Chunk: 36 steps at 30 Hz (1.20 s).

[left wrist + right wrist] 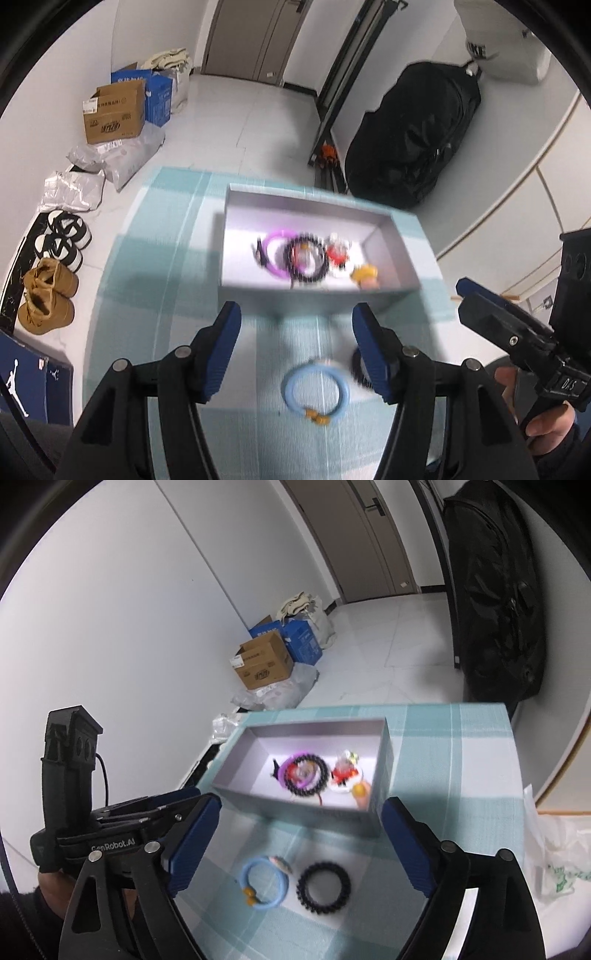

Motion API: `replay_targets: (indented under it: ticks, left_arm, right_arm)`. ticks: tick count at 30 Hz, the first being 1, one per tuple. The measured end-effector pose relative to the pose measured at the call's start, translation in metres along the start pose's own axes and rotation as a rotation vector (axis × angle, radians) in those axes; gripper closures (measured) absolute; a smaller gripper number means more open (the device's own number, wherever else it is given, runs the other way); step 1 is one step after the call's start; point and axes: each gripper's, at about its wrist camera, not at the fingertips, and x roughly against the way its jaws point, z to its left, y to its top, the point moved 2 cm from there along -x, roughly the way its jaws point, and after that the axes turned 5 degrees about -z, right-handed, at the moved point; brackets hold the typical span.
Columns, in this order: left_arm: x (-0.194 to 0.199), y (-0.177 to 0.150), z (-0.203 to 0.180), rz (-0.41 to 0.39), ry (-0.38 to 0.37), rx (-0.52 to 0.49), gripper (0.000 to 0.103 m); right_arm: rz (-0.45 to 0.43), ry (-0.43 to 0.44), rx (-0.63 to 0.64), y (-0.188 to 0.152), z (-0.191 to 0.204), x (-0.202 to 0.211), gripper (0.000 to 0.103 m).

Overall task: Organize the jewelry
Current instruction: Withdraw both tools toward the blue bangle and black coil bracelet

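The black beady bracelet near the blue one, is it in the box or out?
Out. The black bracelet lies flat on the checked cloth, beside the blue ring, in front of the grey box.

jewelry in the box [384,251] blurred, indistinct.

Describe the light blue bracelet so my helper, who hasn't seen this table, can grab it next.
On the teal checked tablecloth, find the open grey box; two rings lie on the cloth in front of it. The light blue bracelet is the left one beside the black beaded bracelet: smooth and pale blue, with small orange beads on it.
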Motion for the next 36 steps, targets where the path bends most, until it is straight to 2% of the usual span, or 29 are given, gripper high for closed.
replay_targets:
  ticks: [5,10,14,19,29,36]
  left_arm:
    - [-0.011,-0.02,-0.005,0.091,-0.012,-0.016,0.045]
    - [-0.024,-0.035,-0.016,0.149,0.037,-0.087,0.045]
    - [-0.024,-0.038,-0.022,0.12,0.067,-0.135,0.045]
    - [-0.031,-0.041,-0.029,0.138,0.009,-0.165,0.045]
    - [-0.039,-0.054,-0.031,0.167,0.14,-0.283,0.044]
    - [-0.039,-0.056,-0.03,0.16,0.151,-0.298,0.044]
  right_arm:
    - [0.024,-0.015,-0.004,-0.024,-0.006,0.003,0.009]
    - [0.017,-0.015,-0.006,-0.029,-0.008,0.007,0.009]
    - [0.003,-0.004,-0.031,-0.031,-0.011,0.011,0.008]
    - [0.001,0.007,-0.022,-0.034,-0.01,0.014,0.008]
    - [-0.02,0.027,-0.037,-0.033,-0.013,0.02,0.008]
    - [-0.024,0.025,-0.055,-0.033,-0.016,0.022,0.007]
